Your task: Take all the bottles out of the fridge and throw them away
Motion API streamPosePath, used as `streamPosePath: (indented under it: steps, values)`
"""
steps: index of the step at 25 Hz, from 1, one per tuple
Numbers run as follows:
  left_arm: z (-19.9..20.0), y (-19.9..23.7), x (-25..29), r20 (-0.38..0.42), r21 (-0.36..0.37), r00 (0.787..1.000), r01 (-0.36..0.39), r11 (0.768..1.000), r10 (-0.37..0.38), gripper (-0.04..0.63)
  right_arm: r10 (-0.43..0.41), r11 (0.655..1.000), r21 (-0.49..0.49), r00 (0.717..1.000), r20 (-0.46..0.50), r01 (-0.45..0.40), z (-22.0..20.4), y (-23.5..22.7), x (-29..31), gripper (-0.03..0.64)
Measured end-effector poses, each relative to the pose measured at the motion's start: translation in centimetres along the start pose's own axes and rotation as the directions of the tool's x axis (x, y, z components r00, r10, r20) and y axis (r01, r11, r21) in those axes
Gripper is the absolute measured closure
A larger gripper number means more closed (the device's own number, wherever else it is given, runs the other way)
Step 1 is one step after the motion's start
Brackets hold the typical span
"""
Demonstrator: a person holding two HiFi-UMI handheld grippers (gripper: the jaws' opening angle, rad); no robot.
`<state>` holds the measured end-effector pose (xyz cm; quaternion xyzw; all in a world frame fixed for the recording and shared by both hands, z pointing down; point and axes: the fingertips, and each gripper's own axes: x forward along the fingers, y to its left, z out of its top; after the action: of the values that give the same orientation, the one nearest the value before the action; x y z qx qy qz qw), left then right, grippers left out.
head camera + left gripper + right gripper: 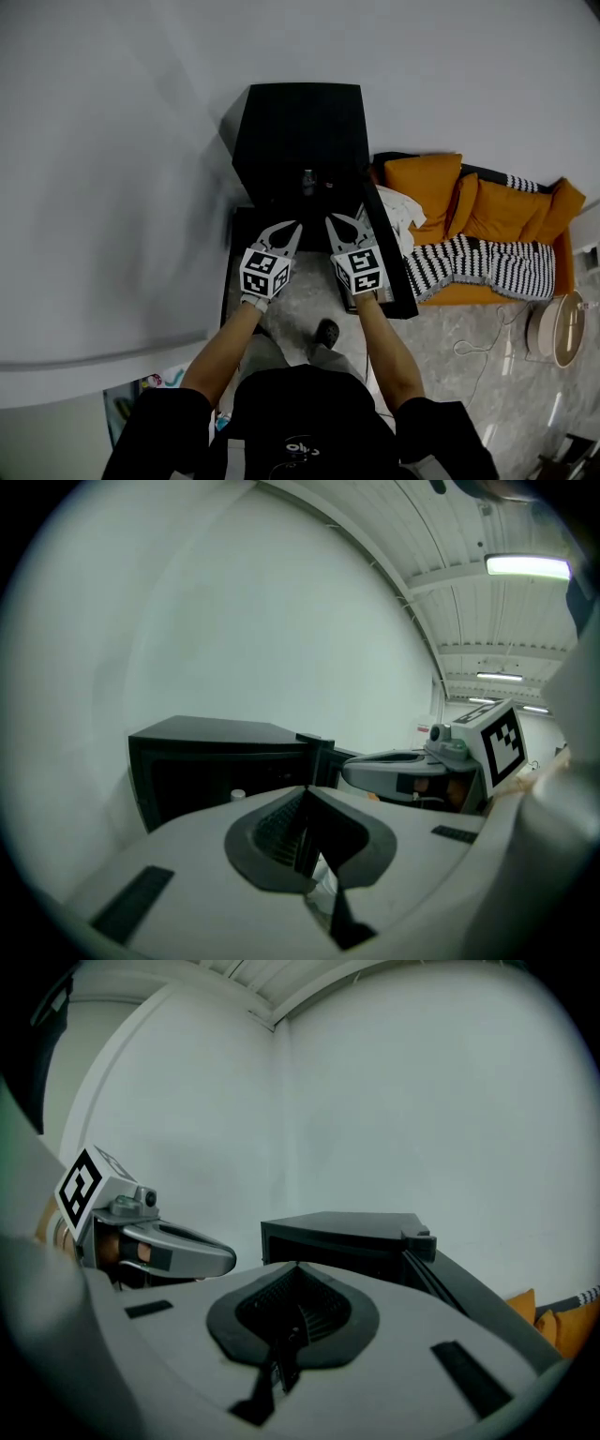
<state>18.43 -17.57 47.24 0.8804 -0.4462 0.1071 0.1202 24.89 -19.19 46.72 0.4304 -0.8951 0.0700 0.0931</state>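
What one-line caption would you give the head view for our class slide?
Left gripper and right gripper, jaws together, point at the open black fridge, a bottle inside.

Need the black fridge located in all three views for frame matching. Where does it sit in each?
Head view: the fridge is at top centre, just past the tips of both tools.
Left gripper view: the fridge is left of centre, beyond the jaws.
Right gripper view: the fridge is slightly right of centre, beyond the jaws.
Shared landmark: the white wall behind it, visible in all three.
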Motion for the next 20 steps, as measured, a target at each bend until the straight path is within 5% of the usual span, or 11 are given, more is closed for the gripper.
streamPosePath:
  steps: [8,20]
  values:
    - [0.2,0.7,0.6,-0.003,0.010,1.000,0.019,1.000,-0.019,0.588,0.010,1.000,-0.016,1.000,0.000,-0.010,0.0,0.4,1.2,0.609]
    - [-1.2,7.6,0.1,0.015,0.036,0.994,0.104,0.994,-0.105,0.588,-0.113,0.993,-0.025,0.994,-0.008,0.112,-2.1,0.9,8.0,0.609]
